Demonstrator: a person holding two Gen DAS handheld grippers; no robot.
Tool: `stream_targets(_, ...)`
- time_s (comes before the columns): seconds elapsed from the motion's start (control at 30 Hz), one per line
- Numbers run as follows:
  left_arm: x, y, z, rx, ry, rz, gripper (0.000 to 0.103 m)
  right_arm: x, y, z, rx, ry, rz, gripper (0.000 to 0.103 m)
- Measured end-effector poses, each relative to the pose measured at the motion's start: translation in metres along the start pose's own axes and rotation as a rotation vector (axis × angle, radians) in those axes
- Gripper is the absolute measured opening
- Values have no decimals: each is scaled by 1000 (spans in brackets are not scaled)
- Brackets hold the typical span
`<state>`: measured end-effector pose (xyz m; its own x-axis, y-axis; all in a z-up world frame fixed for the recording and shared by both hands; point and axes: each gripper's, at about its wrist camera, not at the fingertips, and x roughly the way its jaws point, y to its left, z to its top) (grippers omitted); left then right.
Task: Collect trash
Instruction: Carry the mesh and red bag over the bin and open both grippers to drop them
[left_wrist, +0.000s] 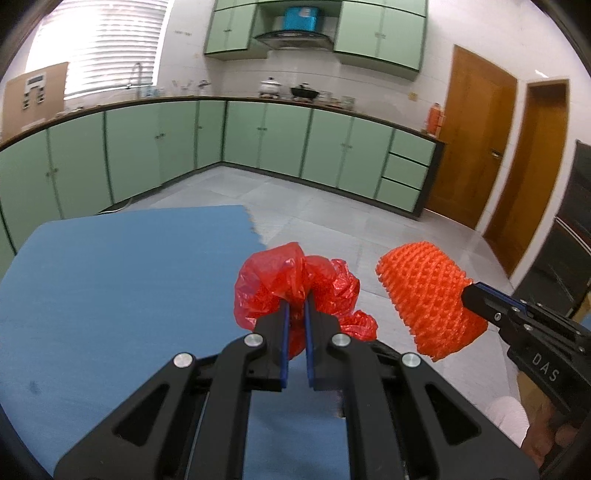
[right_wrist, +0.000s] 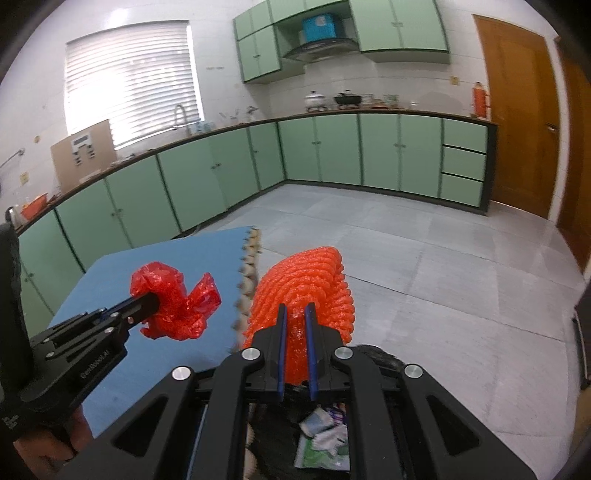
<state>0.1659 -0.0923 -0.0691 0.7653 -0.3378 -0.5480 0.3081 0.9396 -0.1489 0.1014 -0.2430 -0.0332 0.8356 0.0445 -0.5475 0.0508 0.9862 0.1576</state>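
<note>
Directly beneath the right claw (right_wrist: 295, 317), at the bottom of the right wrist view, a dark bin (right_wrist: 280, 435) lies open with crumpled wrappers (right_wrist: 325, 439) already inside, so the step in hand looks like the carry-and-drop: both pieces of trash are lifted and brought toward that bin. The right claw is clamped narrow on an orange foam fruit net (right_wrist: 306, 291), which bulges out past the fingertips just above and beyond the bin's mouth. The left claw (left_wrist: 296, 314) is pinched tight on a crumpled red plastic bag (left_wrist: 295, 288), the bag spilling out on both sides of the fingertips; it hangs over the near corner of the blue mat (left_wrist: 129, 295), left of the bin and beside the net without touching it. The next move, as I judge it, calls for tipping each claw down over the bin and spreading the fingers so the net falls in, then swinging the bag across from the mat side to follow. Beyond the bin stretches the grey tiled floor (right_wrist: 424, 258), and farthest off the green cabinets (right_wrist: 332, 147)
</note>
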Motion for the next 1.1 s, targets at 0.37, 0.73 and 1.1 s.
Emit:
stream_targets(0.37,39,-54,-32,54,73,-99,6,-15,-46,-19,43,17,-104,9)
stream_targets(0.73,73,-65,-56,86,179,-102,17,10,-77,-43,90,91,-122,18)
stream_targets(1.1,70,-60,-43,61,161,-75,46,11,-94,-42,124,84,-148,53)
